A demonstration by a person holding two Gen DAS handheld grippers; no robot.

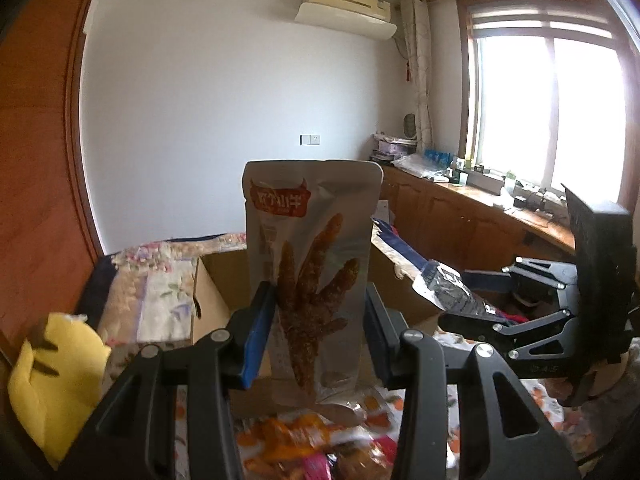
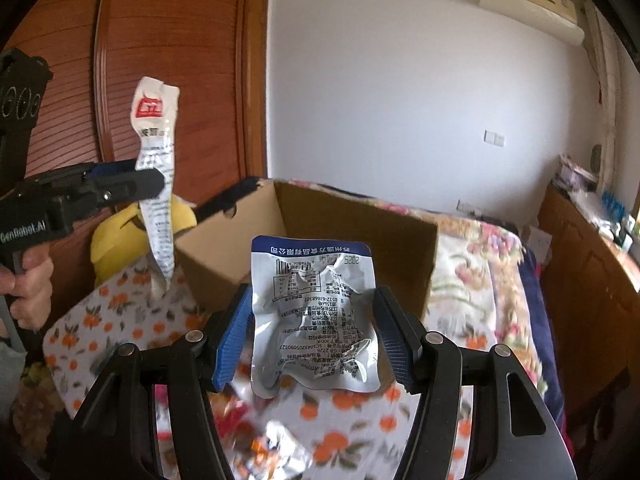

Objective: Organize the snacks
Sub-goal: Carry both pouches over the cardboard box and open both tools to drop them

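Note:
My left gripper [image 1: 318, 320] is shut on a silver chicken-feet snack pouch [image 1: 316, 256], held upright above the bed; the same gripper [image 2: 160, 186] and pouch [image 2: 158, 176] show edge-on in the right wrist view. My right gripper [image 2: 314, 336] is shut on a silver pouch with a blue top band [image 2: 316, 316], its printed back facing me; it also shows in the left wrist view [image 1: 444, 284], with the right gripper [image 1: 448, 312] at the right. An open cardboard box [image 1: 216, 288] [image 2: 360, 232] stands just beyond both pouches.
Loose snack packets [image 1: 304, 444] [image 2: 276, 448] lie on the orange-flowered cloth [image 2: 100, 320] below. A yellow plush toy [image 1: 48, 380] [image 2: 120, 236] sits left of the box. A wooden wardrobe [image 2: 160, 60] is at the left, a cluttered counter [image 1: 500, 204] under the window.

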